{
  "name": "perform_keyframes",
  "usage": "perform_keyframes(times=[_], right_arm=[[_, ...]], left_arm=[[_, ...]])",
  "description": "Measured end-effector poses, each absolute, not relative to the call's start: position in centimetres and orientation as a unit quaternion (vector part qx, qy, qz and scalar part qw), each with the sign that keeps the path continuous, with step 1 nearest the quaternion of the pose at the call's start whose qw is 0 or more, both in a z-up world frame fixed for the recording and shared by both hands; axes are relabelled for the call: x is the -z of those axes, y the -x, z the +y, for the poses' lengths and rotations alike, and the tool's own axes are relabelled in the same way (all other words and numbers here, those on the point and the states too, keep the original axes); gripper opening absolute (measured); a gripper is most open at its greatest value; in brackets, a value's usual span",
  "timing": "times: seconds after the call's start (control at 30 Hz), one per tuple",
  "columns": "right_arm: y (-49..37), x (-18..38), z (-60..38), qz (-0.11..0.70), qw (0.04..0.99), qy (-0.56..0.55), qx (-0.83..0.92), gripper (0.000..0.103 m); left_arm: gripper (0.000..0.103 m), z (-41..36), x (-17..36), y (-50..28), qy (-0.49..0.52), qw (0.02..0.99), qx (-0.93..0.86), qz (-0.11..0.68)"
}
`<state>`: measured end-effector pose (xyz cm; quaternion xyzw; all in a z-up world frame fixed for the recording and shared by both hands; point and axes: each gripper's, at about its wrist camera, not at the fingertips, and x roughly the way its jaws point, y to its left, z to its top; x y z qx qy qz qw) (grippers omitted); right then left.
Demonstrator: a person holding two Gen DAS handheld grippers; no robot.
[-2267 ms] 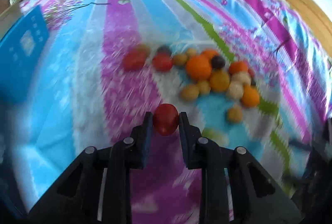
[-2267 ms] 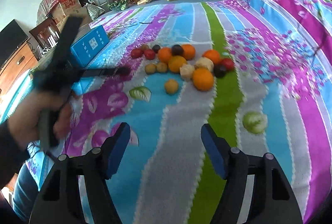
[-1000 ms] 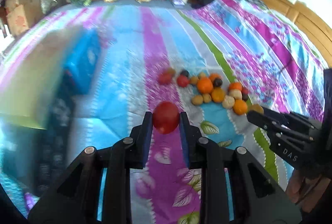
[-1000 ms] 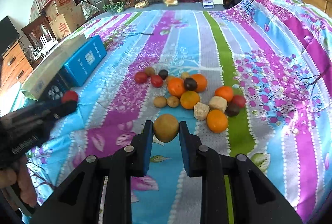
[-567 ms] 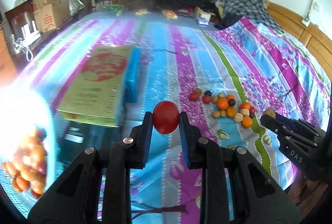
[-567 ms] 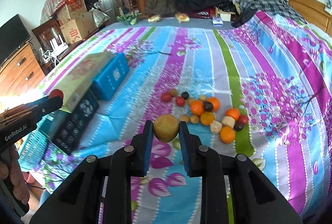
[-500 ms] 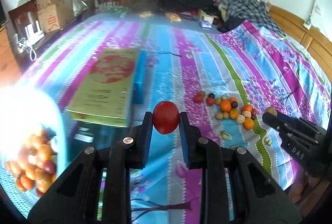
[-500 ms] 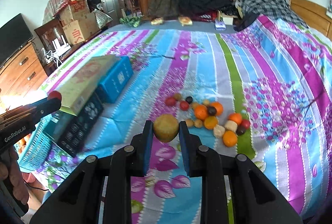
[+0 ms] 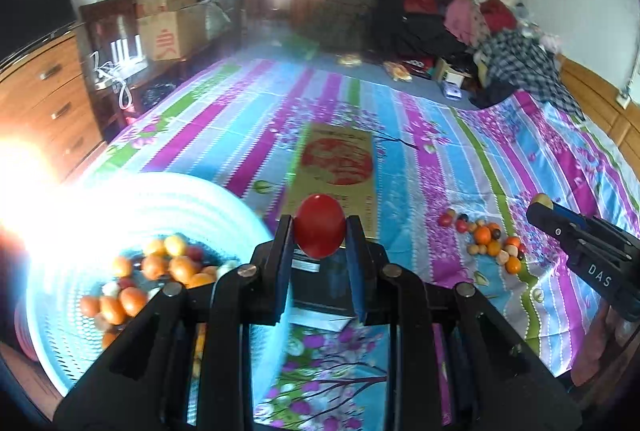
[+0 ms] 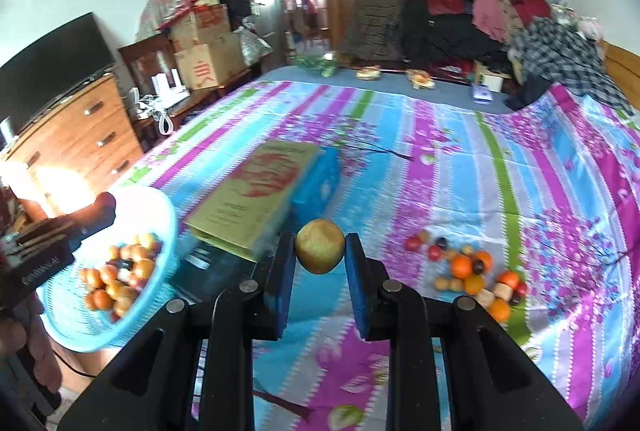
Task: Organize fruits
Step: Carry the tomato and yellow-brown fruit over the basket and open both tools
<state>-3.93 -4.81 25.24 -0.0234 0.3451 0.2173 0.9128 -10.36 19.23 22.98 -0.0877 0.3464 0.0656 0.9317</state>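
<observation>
Above striped bedspread, red fruit between left claw pads.

A: How's the light?

B: Bright daylight. Hard glare burns out the frame left of the fingers, washing over the blue basket.

A: Sharpness?

B: Fingers crisp; the basket and yellow box are smeared. Fisheye bends the edges, corners black.

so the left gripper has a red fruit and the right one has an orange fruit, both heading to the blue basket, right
Not quite: the right gripper holds a yellow-brown fruit, not an orange one, as the right wrist view shows. The left gripper does hold a red fruit, near the blue basket.
</observation>
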Motion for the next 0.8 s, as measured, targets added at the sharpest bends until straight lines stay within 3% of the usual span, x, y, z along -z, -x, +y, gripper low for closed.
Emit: perform_keyframes(times=[0.37,0.8], right_arm=[[6.0,-28.7,5.4,0.331,0.896,0.048,-0.293,0.028],[6.6,-27.5,14.7,0.37,0.853,0.086,-0.359,0.028]], left_arm=[[0.026,25.7,-24.3,13.1,0.118,0.926,-0.123,0.338],[0.026,32.9,-22.3,15.7,0.162,0.906,-0.163,0.355]])
